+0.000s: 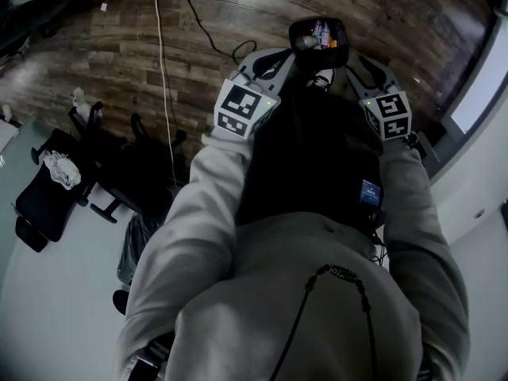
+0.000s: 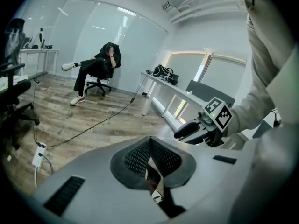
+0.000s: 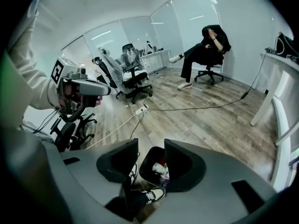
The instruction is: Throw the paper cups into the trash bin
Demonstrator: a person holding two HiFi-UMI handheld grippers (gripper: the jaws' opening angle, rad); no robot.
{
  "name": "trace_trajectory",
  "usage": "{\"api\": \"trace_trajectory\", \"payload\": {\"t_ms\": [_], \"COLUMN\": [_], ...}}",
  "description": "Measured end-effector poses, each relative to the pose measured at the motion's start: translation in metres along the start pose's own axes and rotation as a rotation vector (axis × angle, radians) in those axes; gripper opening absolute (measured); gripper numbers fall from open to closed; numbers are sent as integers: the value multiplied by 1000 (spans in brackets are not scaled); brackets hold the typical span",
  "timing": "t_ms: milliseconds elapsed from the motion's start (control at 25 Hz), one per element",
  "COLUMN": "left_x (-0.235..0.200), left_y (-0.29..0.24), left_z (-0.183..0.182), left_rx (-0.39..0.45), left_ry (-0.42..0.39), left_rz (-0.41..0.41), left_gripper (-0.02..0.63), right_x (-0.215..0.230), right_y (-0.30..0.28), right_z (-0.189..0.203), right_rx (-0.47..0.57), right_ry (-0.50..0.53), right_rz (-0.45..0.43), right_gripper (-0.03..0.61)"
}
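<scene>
The right gripper [image 3: 150, 158] holds its jaws well apart with nothing between them. The left gripper [image 2: 150, 154] has its jaws pressed together, and seems to hold nothing either. A cup [image 3: 160, 170] lies in the bin [image 1: 296, 30], straight below the right jaws' gap. Such a cup is likely light and thin-walled (easily crushed), so it is best pinched gently across the rim. A shoe [image 3: 154, 195] sits just under the jaws by the bin. A cable [image 3: 196, 109] and chairs [image 3: 134, 80] lie beyond, well apart.
</scene>
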State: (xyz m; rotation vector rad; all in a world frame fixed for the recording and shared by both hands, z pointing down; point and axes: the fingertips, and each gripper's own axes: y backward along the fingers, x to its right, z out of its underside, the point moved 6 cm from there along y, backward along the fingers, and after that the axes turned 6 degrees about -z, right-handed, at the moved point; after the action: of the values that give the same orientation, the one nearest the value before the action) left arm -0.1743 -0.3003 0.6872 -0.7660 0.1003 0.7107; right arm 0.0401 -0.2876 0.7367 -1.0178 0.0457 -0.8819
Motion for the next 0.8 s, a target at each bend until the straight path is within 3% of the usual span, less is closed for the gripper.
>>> {"api": "trace_trajectory", "payload": {"t_ms": [160, 240, 280, 400, 520, 640, 800], "left_x": [26, 37, 41, 60, 84, 91, 86], "left_y": [51, 73, 85, 115, 137, 153, 185], "left_z": [-51, -67, -72, -80, -90, -121, -149], "left_rx": [34, 45, 48, 66, 94, 121, 181], "left_ry": [-31, -42, -35, 63, 140, 63, 19], "left_rz": [13, 17, 14, 0, 50, 99, 82], "left_gripper": [-5, -5, -5, -5, -5, -5, -5], "right_x": [-27, -41, -49, -71, -89, -103, -127], "right_y": [53, 75, 84, 112, 140, 153, 174], "right_z": [-47, -63, -69, -84, -90, -106, -127], "right_rx": [50, 68, 76, 82, 83, 99, 132], "right_ry": [13, 19, 22, 21, -2, 9, 34], "right_rz": [38, 60, 70, 67, 56, 59, 60], "right_gripper": [172, 116, 32, 20, 20, 20, 20]}}
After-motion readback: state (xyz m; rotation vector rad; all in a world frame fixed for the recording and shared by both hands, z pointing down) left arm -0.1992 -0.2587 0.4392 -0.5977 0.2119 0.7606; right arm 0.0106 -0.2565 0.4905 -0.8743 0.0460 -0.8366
